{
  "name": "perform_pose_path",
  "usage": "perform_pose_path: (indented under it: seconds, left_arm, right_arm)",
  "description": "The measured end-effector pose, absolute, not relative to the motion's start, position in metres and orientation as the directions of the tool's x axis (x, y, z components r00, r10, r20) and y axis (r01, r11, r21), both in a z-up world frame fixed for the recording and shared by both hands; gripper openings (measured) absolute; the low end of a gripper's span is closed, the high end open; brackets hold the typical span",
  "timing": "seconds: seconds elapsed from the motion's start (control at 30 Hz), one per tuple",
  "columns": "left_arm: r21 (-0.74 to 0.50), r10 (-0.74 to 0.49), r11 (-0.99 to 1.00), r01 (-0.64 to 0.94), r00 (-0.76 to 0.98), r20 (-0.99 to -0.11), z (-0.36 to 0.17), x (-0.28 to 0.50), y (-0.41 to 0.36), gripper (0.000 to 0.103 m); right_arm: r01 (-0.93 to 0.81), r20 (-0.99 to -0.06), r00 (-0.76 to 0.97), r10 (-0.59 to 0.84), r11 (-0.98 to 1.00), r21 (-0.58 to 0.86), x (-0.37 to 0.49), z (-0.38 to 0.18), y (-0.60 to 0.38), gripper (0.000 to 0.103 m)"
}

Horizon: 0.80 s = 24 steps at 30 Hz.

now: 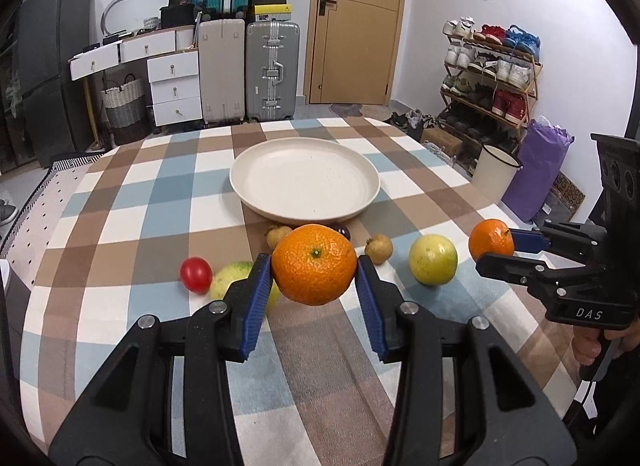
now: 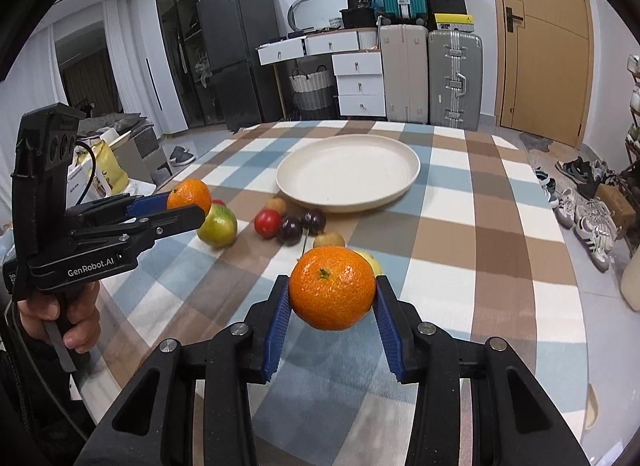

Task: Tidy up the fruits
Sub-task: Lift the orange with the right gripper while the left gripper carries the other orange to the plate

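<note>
My left gripper (image 1: pixel 314 268) is shut on an orange mandarin (image 1: pixel 314 254), held off the checked tablecloth in front of the cream plate (image 1: pixel 256 193). My right gripper (image 2: pixel 332 290) is shut on a second mandarin (image 2: pixel 332 278), also lifted. Each wrist view shows the other gripper to the side: the right gripper (image 1: pixel 495 250) with its mandarin (image 1: pixel 490 238), the left gripper (image 2: pixel 187 205) with its mandarin (image 2: pixel 190 193). The plate (image 2: pixel 292 181) has nothing on it. Below the grippers lie a red tomato (image 1: pixel 196 274), two yellow-green fruits (image 1: pixel 433 260), dark plums (image 2: pixel 290 229) and small brown fruits (image 1: pixel 379 248).
The round table's edge (image 1: pixel 520 221) curves away on the right, with a shoe rack (image 1: pixel 492 73) and a bin (image 1: pixel 496 177) beyond it. Suitcases (image 1: pixel 272 69) and white drawers (image 1: pixel 174 81) stand against the far wall. A hand (image 2: pixel 76 318) grips the left tool's handle.
</note>
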State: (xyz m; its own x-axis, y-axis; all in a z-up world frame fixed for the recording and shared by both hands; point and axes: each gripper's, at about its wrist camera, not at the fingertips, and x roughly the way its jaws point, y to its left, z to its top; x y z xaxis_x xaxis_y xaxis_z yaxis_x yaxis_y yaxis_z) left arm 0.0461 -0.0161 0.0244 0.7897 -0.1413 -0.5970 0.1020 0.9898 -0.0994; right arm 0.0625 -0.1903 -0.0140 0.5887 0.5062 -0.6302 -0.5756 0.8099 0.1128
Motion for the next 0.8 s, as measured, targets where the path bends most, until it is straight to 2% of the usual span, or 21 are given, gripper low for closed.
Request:
perform_pose_path:
  seconds: [0.47,0.8]
  left_arm:
    - [-0.094,-0.135,0.991,0.099,0.818,-0.560,0.047,0.070,-0.015,0.040]
    - [-0.090,-0.134,0.991,0.101,0.810,-0.570,0.047,0.100,-0.015,0.040]
  right_arm:
    - [-0.574,-0.574,0.630,0.523,0.811,0.110,0.091,0.020,-0.185,0.042]
    - [-0.562,-0.578,0.627,0.522,0.817,0.127,0.118,0.024,-0.177,0.042]
